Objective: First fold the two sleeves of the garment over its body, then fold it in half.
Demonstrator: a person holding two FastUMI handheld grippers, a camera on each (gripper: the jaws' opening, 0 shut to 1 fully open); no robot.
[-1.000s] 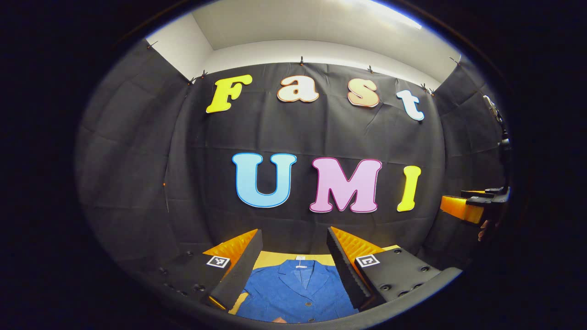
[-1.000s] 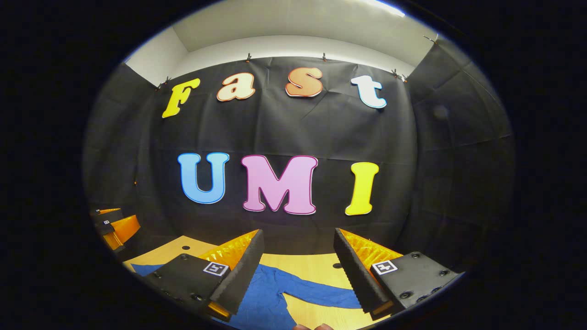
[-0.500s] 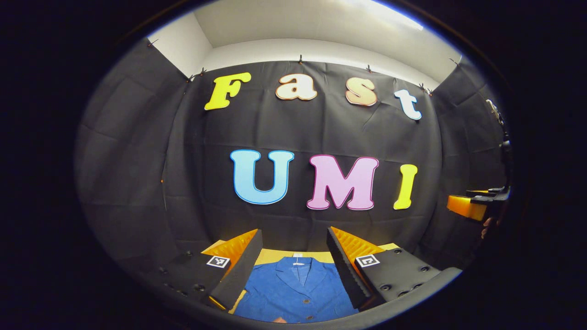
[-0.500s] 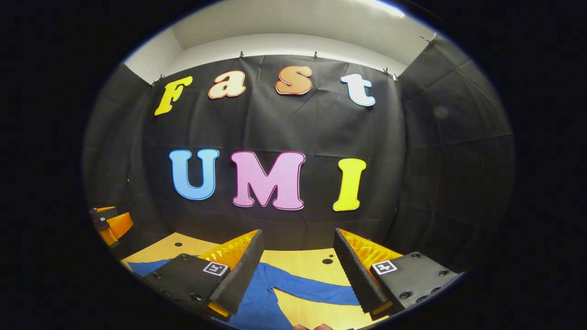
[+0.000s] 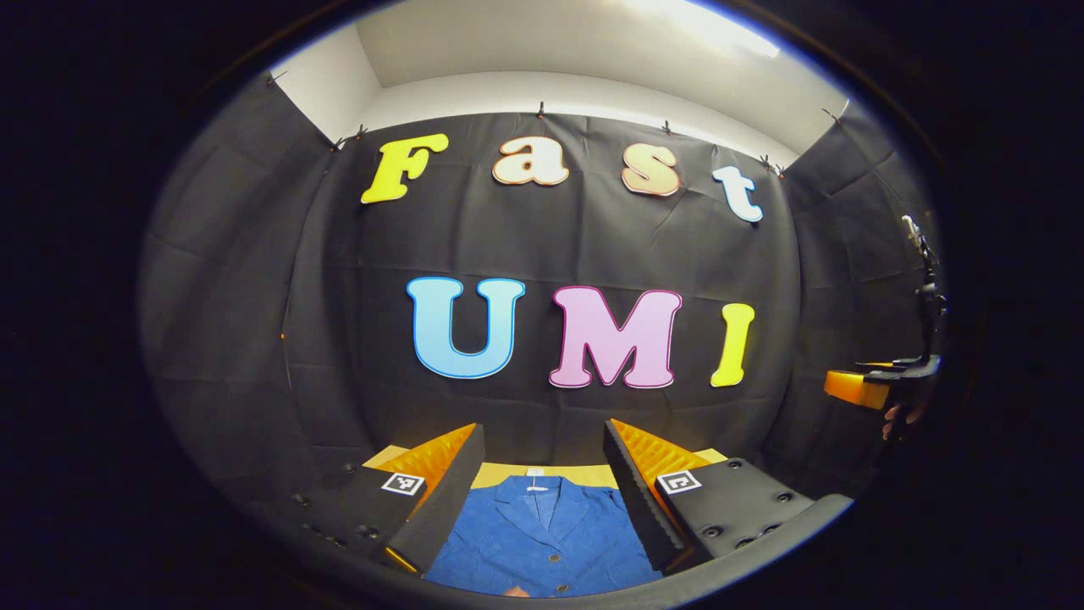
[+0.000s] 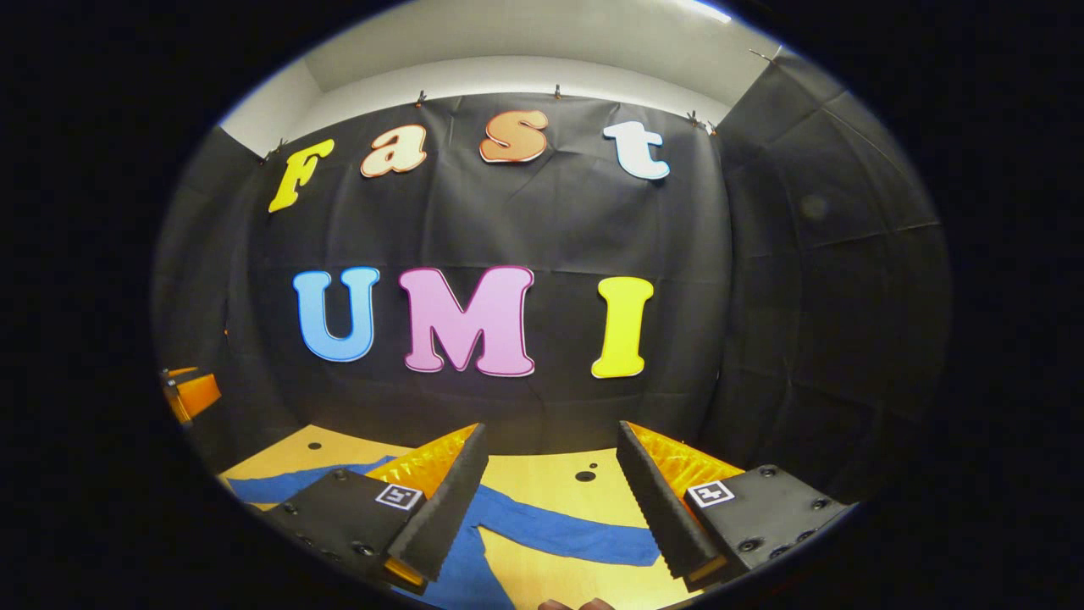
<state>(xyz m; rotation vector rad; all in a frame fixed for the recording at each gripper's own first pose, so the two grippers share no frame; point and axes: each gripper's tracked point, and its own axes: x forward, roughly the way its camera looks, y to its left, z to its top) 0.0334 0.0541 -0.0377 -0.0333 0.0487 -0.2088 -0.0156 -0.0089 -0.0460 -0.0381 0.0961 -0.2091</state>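
Garment flat on table

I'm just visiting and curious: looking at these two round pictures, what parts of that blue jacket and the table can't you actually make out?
- Left gripper view: the blue button-front jacket is cut off at the bottom edge, hem unseen; the left gripper, open, hides its shoulders.
- Right gripper view: the jacket's outstretched right sleeve runs behind the open right gripper, cuff hidden.
- Right gripper view: the light wooden table shows dark spots, too small to identify.

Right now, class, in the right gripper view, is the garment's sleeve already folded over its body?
No: the sleeve lies stretched out flat on the table.
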